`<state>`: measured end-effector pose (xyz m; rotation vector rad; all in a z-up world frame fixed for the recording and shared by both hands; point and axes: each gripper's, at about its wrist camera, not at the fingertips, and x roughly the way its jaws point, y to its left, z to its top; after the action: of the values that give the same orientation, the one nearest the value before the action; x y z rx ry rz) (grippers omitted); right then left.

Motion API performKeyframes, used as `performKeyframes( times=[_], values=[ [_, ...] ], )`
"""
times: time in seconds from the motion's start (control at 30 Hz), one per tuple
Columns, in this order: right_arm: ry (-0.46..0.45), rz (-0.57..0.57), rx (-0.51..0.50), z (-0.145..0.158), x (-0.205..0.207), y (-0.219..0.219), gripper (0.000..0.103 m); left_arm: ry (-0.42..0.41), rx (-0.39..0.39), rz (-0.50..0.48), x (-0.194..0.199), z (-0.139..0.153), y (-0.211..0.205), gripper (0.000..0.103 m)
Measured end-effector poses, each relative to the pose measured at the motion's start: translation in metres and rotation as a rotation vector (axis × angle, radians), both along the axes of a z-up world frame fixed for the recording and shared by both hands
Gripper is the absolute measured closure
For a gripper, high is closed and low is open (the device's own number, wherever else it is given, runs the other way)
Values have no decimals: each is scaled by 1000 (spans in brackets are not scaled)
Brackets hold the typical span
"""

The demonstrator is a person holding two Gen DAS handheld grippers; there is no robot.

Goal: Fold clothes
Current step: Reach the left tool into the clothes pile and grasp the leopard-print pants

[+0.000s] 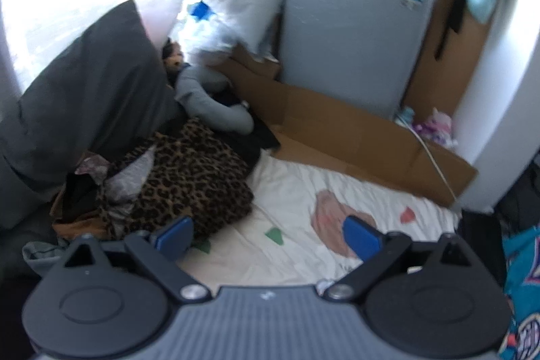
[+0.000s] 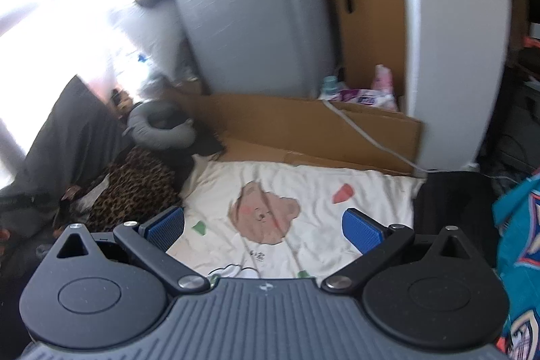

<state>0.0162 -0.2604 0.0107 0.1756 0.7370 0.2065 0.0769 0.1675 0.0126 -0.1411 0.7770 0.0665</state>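
Observation:
A teal jersey with a printed logo (image 1: 521,285) lies at the far right edge of the bed; it also shows in the right wrist view (image 2: 519,245). A leopard-print garment (image 1: 189,177) lies in a heap at the left, also in the right wrist view (image 2: 135,184). Both lie on a cream sheet with a bear print (image 2: 270,218), seen in the left wrist view too (image 1: 303,191). My left gripper (image 1: 270,240) is open and empty above the sheet. My right gripper (image 2: 265,230) is open and empty above the bear print.
A dark grey pillow (image 1: 87,103) leans at the left. A grey neck pillow (image 1: 209,100) lies behind the leopard heap. Flat cardboard (image 1: 354,137) and a wrapped grey box (image 1: 351,32) stand at the back. A white cable (image 2: 364,134) crosses the cardboard. A black item (image 2: 452,208) lies beside the jersey.

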Motion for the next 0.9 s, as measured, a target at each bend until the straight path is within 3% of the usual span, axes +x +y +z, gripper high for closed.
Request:
performKeyframes(
  times=[0.13,0.27,0.33,0.4,0.63,0.73,0.9],
  values=[
    [18,68,48,-9,23,5,1,-2,-11,24,15,-6,19,10],
    [26,65,75,-23,42,6,4,-8,-3,25,26,-15,30,16],
    [39,69,83,-30,53,5,21,-18,7,21,32,-19,36,23],
    [55,87,85,-37,66,6,29,-37,17,23,38,-23,42,34],
    [59,114,92,-62,102,10,24,-33,30,90,67,-46,72,39],
    [48,135,143,-75,114,12,12,-38,34,101,80,-60,85,31],
    [109,144,82,-103,135,25,10,-36,97,124,102,-90,95,26]
  ],
)
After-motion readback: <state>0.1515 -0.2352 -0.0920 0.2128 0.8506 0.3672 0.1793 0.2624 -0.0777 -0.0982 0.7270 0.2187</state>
